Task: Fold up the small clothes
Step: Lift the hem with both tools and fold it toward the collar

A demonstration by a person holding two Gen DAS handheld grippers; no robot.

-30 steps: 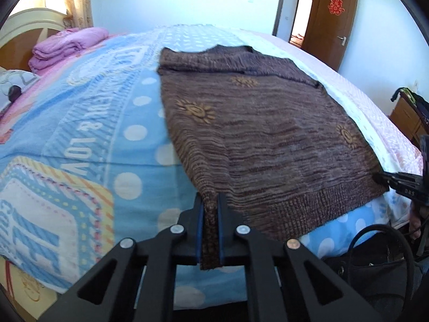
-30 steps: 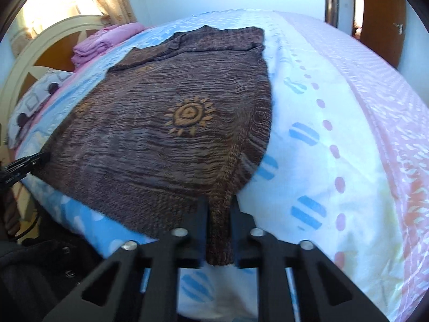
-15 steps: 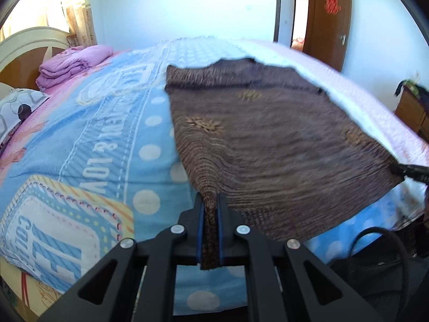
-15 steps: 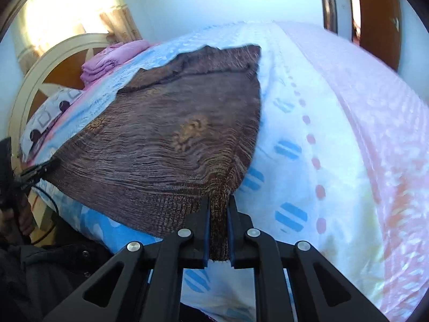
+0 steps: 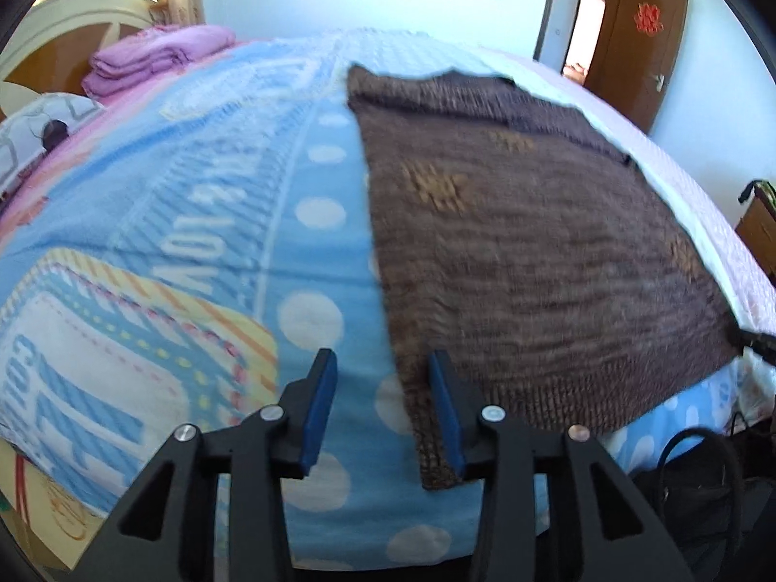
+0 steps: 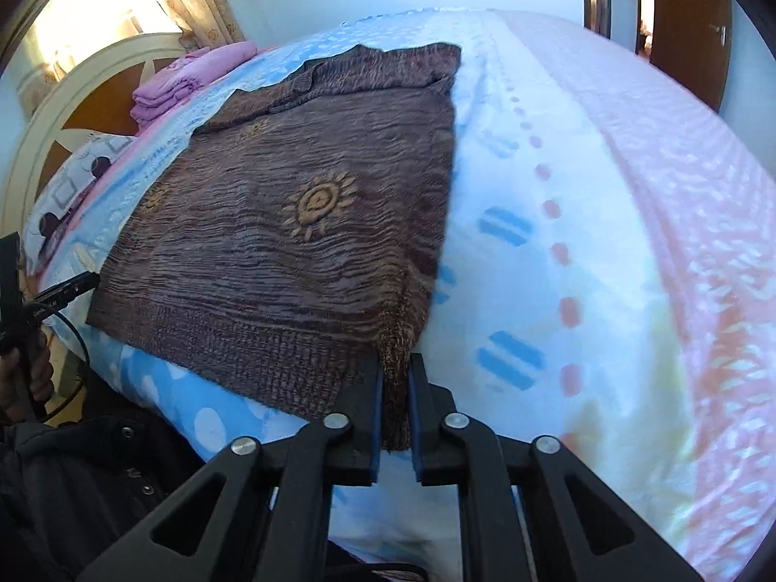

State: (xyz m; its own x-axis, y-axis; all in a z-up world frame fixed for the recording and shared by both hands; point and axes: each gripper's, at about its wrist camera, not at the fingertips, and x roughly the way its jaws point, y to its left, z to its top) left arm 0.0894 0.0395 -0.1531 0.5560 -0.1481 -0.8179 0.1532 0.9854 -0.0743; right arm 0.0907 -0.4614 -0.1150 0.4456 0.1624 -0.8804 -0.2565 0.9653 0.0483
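Note:
A brown knitted sweater [image 5: 533, 242] with orange sun motifs lies flat on the bed, its ribbed hem toward me. It also shows in the right wrist view [image 6: 300, 223]. My left gripper [image 5: 383, 378] is open, and the sweater's near-left hem corner lies loose against its right finger. My right gripper [image 6: 394, 378] is shut on the sweater's near-right hem corner. The right gripper's tip shows at the far right of the left wrist view [image 5: 756, 339].
The bed has a blue dotted blanket [image 5: 194, 223] on the left and a white and pink sheet [image 6: 606, 223] on the right. Folded pink bedding [image 5: 155, 58] and a pillow [image 5: 34, 136] lie by the headboard. A brown door [image 5: 640, 48] stands behind. A dark bag [image 5: 693, 480] sits below the bed edge.
My left gripper has opened and let go of the sweater's left hem corner. The sweater was drawn taut and now lies flat. The right gripper still holds its corner.

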